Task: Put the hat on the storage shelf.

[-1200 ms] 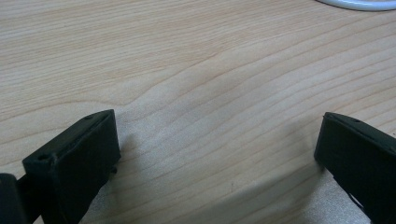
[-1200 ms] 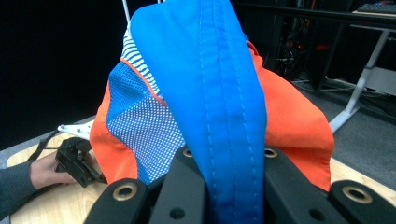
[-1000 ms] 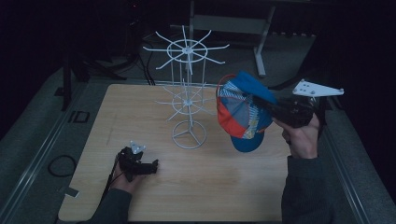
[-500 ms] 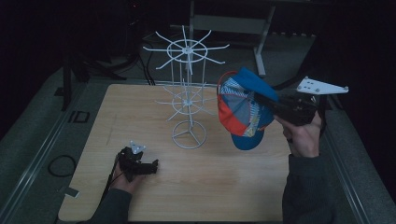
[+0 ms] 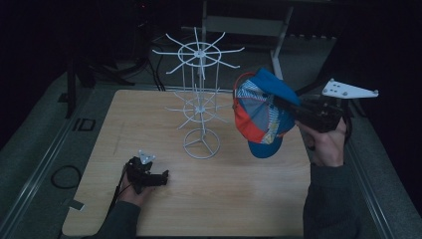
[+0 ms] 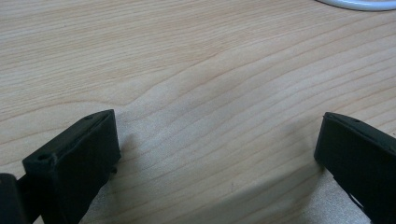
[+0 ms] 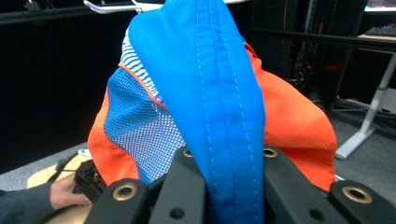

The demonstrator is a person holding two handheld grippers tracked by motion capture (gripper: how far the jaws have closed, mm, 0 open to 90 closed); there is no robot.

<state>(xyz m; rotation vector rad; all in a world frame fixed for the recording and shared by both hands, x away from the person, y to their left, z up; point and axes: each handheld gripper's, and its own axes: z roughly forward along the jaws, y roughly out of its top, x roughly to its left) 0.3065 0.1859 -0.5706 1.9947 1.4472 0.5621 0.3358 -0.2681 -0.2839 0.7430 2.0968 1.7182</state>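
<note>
The cap point(image 5: 261, 112), blue, orange and striped with a mesh panel, hangs in the air above the right part of the table point(image 5: 239, 199), just right of the white wire rack point(image 5: 200, 107). My right gripper point(image 7: 224, 186) has it pinched by a blue fabric edge, jaws closed tight on the cloth (the rest drapes over them). My left gripper point(image 6: 217, 154) rests low on the wood near the front left, jaws spread wide with nothing between them, the rack's ring base point(image 6: 359, 3) just ahead.
</note>
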